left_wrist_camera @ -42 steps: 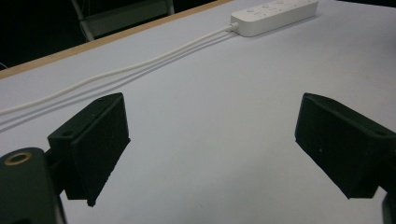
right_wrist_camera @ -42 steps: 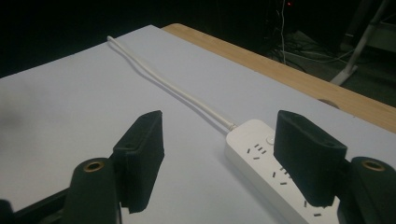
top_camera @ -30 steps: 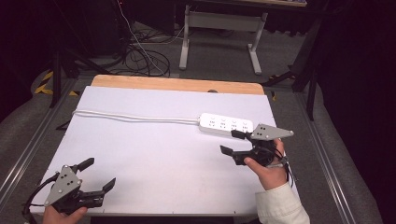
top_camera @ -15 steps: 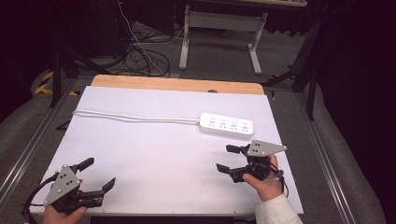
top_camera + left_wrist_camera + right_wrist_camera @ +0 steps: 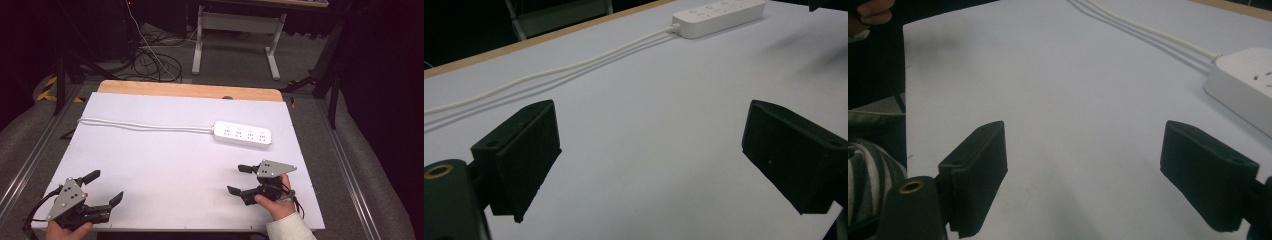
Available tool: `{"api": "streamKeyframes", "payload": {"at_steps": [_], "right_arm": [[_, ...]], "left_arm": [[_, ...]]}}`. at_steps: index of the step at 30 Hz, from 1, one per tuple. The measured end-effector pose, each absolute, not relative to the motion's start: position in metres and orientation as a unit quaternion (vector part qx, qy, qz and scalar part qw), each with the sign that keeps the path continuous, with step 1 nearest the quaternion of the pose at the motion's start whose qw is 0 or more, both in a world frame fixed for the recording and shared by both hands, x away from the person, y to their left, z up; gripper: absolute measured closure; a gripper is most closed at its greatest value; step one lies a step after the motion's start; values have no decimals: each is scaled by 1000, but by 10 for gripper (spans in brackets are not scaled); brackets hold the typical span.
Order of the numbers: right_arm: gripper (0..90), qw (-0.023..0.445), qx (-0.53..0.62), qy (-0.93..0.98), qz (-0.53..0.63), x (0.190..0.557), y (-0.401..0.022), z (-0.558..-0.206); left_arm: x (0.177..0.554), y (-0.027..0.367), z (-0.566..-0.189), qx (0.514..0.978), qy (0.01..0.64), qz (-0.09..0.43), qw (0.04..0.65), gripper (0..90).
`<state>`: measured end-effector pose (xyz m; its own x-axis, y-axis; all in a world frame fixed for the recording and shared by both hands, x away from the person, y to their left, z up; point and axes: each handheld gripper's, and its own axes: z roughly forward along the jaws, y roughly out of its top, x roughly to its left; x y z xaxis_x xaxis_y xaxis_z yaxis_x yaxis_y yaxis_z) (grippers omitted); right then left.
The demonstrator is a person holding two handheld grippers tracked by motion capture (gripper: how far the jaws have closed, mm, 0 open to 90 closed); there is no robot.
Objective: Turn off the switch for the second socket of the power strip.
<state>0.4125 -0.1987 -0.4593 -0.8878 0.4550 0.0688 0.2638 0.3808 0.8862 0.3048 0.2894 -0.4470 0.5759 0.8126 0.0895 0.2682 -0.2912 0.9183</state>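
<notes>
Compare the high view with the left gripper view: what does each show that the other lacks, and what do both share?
High view alone: both hands, the right gripper, the left gripper, floor cables and the desk frame. Left gripper view alone: a close look along its own open black jaws. Shared: the white power strip, its cord and the white tabletop.

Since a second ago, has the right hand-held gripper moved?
Yes. The right hand-held gripper has drawn back toward the person, away from the power strip, jaws open.

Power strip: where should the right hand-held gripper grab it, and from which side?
Probably across the power strip's narrow width, mid-body, coming from above. It lies flat, long and slim, its cord leaving the left end. The open right hand-held gripper is nearest.
</notes>
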Motion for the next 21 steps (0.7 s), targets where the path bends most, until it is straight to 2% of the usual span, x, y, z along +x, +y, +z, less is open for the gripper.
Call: {"api": "streamKeyframes", "payload": {"at_steps": [10,21], "right_arm": [[195,98,230,829,500,407,-197,-483],[199,131,224,827,500,404,-198,-479]], "left_arm": [[307,288,-448,747,365,287,476,93],[307,289,-448,745,361,297,476,90]]}}
